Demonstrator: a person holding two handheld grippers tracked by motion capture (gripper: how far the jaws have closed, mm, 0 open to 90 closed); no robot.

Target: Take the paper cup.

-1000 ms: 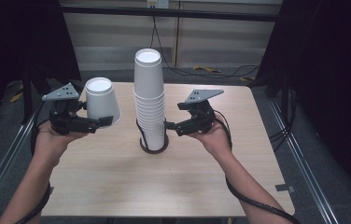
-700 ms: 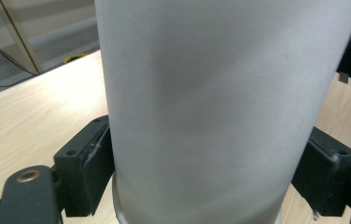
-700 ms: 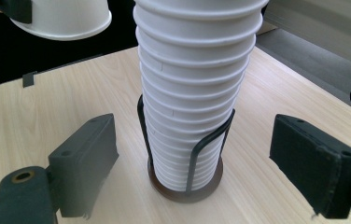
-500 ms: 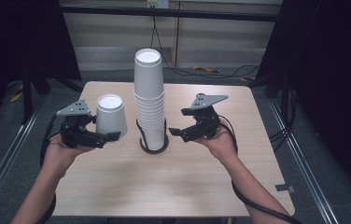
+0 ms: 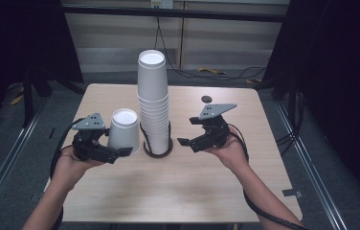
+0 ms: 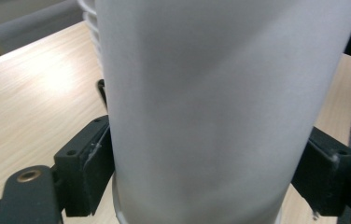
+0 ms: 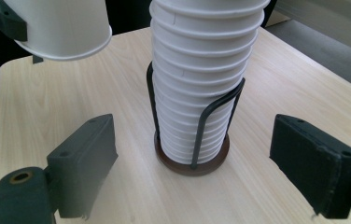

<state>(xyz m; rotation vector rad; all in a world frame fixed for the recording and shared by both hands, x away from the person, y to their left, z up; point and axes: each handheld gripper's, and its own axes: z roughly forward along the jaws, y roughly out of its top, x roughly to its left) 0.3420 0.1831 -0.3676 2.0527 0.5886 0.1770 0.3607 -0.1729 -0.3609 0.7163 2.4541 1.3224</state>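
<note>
A person seated at a light wooden table (image 5: 178,182) holds a two-jaw gripper in each hand. The left gripper (image 5: 113,152) is clamped on a single white paper cup (image 5: 123,131), held upside down with its base up and its rolled rim at the bottom, near the table surface and just left of a tall stack of white paper cups (image 5: 152,103). In the left gripper view the black pads press both sides of the cup wall (image 6: 206,107) low down, near the rim. The stack stands inverted in a dark wire cup holder (image 7: 194,158) with a round base, at the table's middle. The right gripper (image 5: 187,142) hangs beside the stack on the right, its jaws standing wide with nothing between them, aimed at the lower cups. The cup looks very light, thin and easily crushed, with a smooth wall that could slip; a gentle squeeze near the stiffer rolled rim seems the safest hold
</note>
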